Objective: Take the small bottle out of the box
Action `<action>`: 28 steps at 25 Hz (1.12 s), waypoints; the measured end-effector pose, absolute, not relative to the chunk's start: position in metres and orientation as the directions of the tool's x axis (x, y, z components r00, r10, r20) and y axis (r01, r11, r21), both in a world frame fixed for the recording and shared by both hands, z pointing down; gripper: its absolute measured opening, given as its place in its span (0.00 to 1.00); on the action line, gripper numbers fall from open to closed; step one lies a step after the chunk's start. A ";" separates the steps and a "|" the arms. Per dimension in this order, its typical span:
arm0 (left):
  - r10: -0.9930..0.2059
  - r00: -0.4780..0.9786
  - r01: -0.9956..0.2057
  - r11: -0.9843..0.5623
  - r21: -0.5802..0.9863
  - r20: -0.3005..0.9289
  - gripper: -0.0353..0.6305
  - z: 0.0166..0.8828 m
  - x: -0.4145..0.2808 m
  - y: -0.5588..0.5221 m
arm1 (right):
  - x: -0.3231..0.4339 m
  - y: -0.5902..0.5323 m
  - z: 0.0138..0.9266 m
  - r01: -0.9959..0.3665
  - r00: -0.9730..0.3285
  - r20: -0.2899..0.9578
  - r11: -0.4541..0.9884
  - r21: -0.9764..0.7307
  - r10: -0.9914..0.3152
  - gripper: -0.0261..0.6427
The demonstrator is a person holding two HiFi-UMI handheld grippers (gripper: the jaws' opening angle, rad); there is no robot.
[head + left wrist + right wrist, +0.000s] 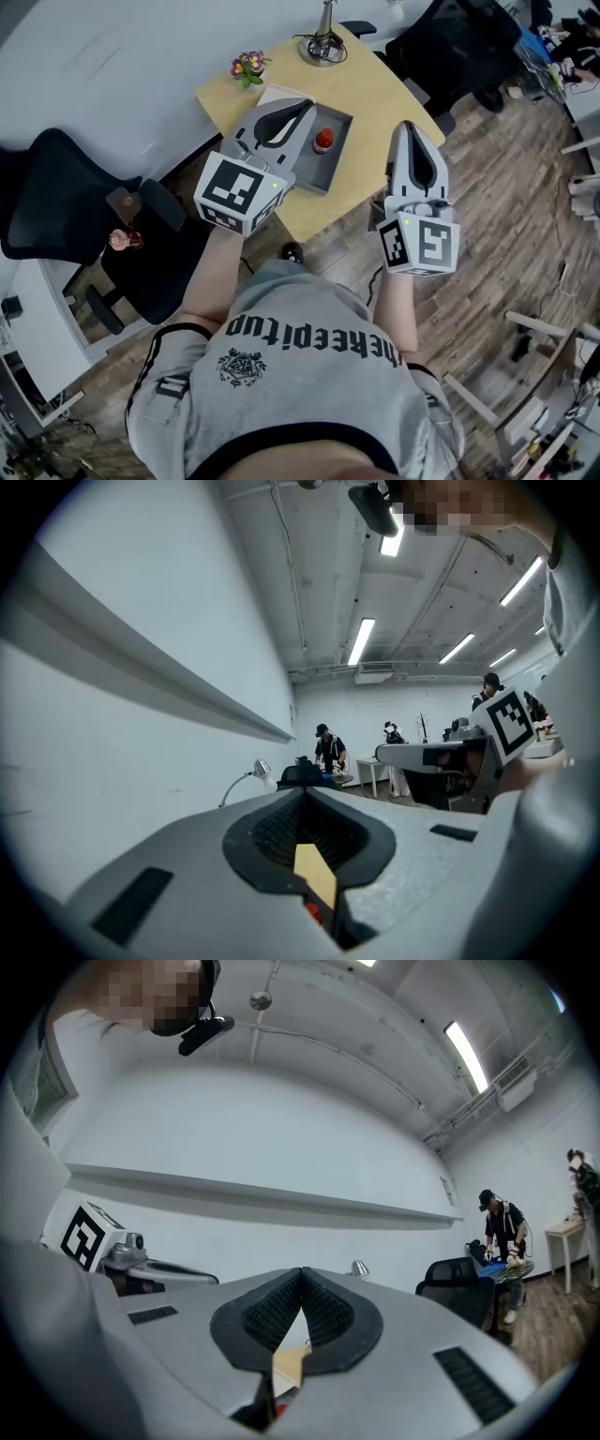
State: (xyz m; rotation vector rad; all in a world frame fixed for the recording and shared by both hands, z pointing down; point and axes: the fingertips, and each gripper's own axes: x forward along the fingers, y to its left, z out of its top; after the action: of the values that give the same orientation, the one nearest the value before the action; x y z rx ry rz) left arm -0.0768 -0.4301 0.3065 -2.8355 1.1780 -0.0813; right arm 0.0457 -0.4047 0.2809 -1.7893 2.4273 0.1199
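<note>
Resting in the grey box [330, 171] on the wooden table [375, 94], upper centre of the frame, is the small bottle [323, 141] with a red cap. The left gripper [302, 106] overlaps the box's left side and the right gripper [410, 127] is to its right. Both have their jaws pressed together and hold nothing.

Grey short-sleeved T-shirt [300, 375], black lettering, black-striped sleeves. Pale grey left gripper [307, 102], right gripper [410, 126]; black-and-white marker cubes [240, 192].
</note>
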 end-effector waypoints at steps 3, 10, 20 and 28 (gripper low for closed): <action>-0.677 0.730 -0.668 -0.736 -0.112 0.096 0.06 0.328 -0.070 -0.438 | 0.045 -0.409 0.288 -0.957 -0.285 -0.126 0.289 -0.010 -0.950 0.04; -0.566 0.771 -0.543 -0.824 -0.162 0.292 0.06 0.384 -0.055 -0.458 | 0.044 -0.417 0.310 -0.961 -0.272 -0.074 0.274 -0.020 -0.959 0.04; -0.307 0.740 -0.270 -0.951 -0.154 0.598 0.31 0.498 -0.026 -0.478 | 0.060 -0.430 0.335 -0.973 -0.226 -0.016 0.227 -0.036 -0.974 0.04; -0.182 0.629 -0.130 -0.983 -0.129 0.756 0.38 0.569 -0.017 -0.493 | 0.081 -0.438 0.352 -0.986 -0.162 0.032 0.161 -0.044 -0.986 0.04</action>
State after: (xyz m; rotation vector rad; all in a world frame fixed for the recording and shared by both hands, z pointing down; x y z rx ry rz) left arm -0.0173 -0.4933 0.5688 -2.7791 0.2666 -1.2998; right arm 0.0810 -0.4384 0.3521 -2.0305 2.3904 -0.0851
